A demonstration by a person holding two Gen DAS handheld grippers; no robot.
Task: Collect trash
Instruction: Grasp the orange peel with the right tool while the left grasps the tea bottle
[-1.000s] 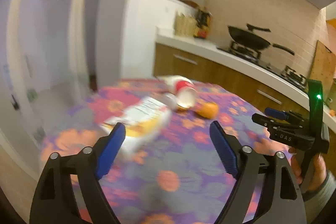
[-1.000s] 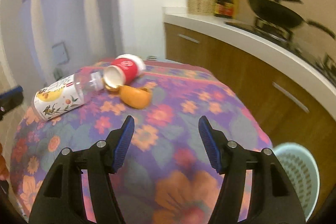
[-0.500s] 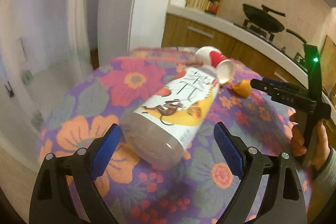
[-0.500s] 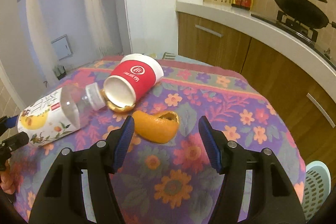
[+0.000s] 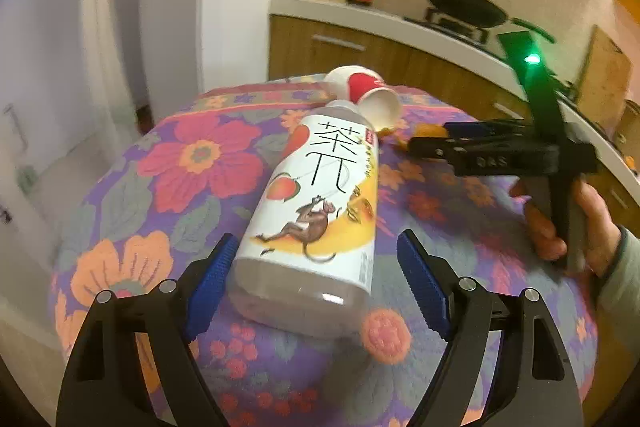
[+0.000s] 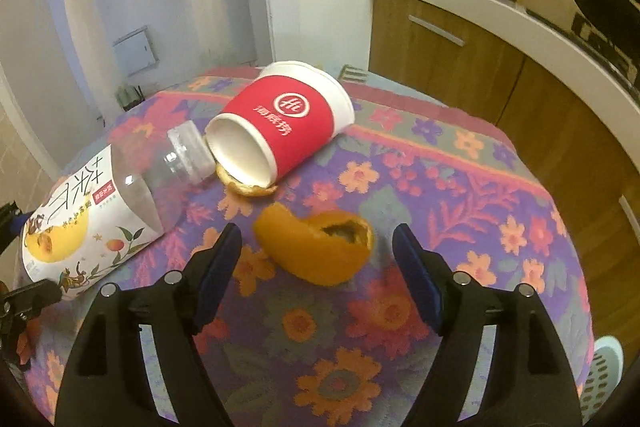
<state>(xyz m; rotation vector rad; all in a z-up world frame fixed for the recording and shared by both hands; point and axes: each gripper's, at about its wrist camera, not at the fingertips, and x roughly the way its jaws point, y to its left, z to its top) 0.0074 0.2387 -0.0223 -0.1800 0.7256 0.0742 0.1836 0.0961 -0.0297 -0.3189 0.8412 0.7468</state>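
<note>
An empty plastic tea bottle [image 5: 316, 211] lies on its side on the flowered tablecloth [image 5: 192, 167]. My left gripper [image 5: 320, 283] is open, its blue pads on either side of the bottle's base, apart from it. The bottle also shows in the right wrist view [image 6: 100, 215]. A red and white paper cup [image 6: 280, 119] lies on its side by the bottle's neck. An orange peel [image 6: 320, 247] lies in front of it. My right gripper [image 6: 316, 267] is open, its pads flanking the peel. A smaller peel [image 6: 248, 187] sits under the cup's mouth.
A pale blue perforated basket [image 6: 604, 379] stands on the floor at the table's right edge. A wooden kitchen counter [image 6: 480, 39] with a wok [image 5: 464, 3] runs behind. My right gripper and the hand holding it [image 5: 560, 187] show in the left wrist view.
Both grippers have moved forward and down. The bottle's base now lies between my left pads. The orange peel now lies between my right pads. Both stay open.
</note>
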